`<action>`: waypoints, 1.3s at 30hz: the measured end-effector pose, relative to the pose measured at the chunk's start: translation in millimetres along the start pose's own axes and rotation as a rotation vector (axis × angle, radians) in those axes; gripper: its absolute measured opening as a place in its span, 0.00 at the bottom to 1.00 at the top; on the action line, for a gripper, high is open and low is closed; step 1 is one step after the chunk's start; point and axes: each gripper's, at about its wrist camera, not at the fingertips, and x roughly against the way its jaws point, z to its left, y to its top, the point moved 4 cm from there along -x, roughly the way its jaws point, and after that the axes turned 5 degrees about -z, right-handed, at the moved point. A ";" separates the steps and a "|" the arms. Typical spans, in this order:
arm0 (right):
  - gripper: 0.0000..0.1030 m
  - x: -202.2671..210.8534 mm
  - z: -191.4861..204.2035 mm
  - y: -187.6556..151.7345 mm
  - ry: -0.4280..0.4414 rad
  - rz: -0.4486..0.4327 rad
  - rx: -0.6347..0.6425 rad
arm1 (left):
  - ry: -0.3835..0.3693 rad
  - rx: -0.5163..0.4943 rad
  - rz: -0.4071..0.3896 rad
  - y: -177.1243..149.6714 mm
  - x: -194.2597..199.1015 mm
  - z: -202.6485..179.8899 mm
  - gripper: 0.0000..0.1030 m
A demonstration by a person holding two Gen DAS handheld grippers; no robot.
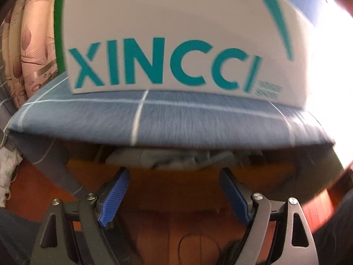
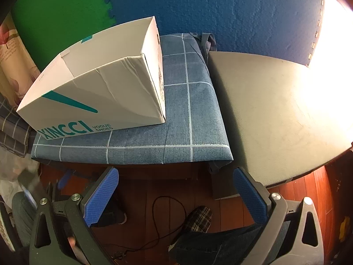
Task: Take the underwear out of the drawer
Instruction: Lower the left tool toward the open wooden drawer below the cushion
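In the left wrist view, crumpled grey underwear [image 1: 169, 157] lies in the open drawer [image 1: 176, 183], an orange-brown wooden one just under the overhanging edge of a blue checked cloth [image 1: 154, 121]. My left gripper [image 1: 174, 172] is open, its blue pads [image 1: 117, 194] spread wide just in front of and below the fabric, with nothing between them. In the right wrist view, my right gripper [image 2: 175, 172] is open and empty, held higher, above the cloth's front edge [image 2: 132, 152]. From there the drawer's inside is hidden.
A white XINCCI shoe box [image 2: 99, 92], open on top, stands on the cloth-covered cabinet. A grey tabletop [image 2: 275, 114] adjoins on the right. On the wooden floor are a black cable [image 2: 169, 220], a plaid slipper [image 2: 198, 219] and a person's jeans leg [image 2: 220, 245]. Patterned curtain [image 1: 28, 50] hangs left.
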 end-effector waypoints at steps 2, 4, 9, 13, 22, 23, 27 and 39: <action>1.00 -3.3 -0.3 -0.4 0.002 0.006 0.006 | 0.029 0.003 0.003 -1.5 -14.3 -1.2 0.83; 1.00 -6.9 -1.4 -0.9 0.010 0.010 0.003 | 0.069 0.001 -0.013 -2.8 -25.6 -0.2 0.83; 1.00 -21.4 -8.7 -6.7 0.016 0.038 -0.002 | 0.099 -0.029 -0.060 -7.4 -46.5 0.4 0.83; 1.00 -31.3 -16.3 -9.8 0.028 0.058 -0.021 | 0.073 -0.057 -0.058 -5.0 -60.2 3.3 0.87; 1.00 -36.8 -26.6 -11.7 0.053 0.059 -0.078 | 0.098 -0.062 0.233 17.1 -89.6 2.4 0.87; 1.00 -35.0 -26.6 -11.3 0.053 0.054 -0.077 | 0.100 -0.065 0.256 16.1 -88.7 2.3 0.87; 1.00 -23.9 -26.8 -10.3 0.060 0.033 -0.079 | 0.104 -0.064 0.324 5.5 -76.6 3.9 0.87; 1.00 27.5 -32.5 -11.7 0.061 -0.044 -0.086 | 0.073 -0.060 0.477 1.0 -71.1 17.2 0.87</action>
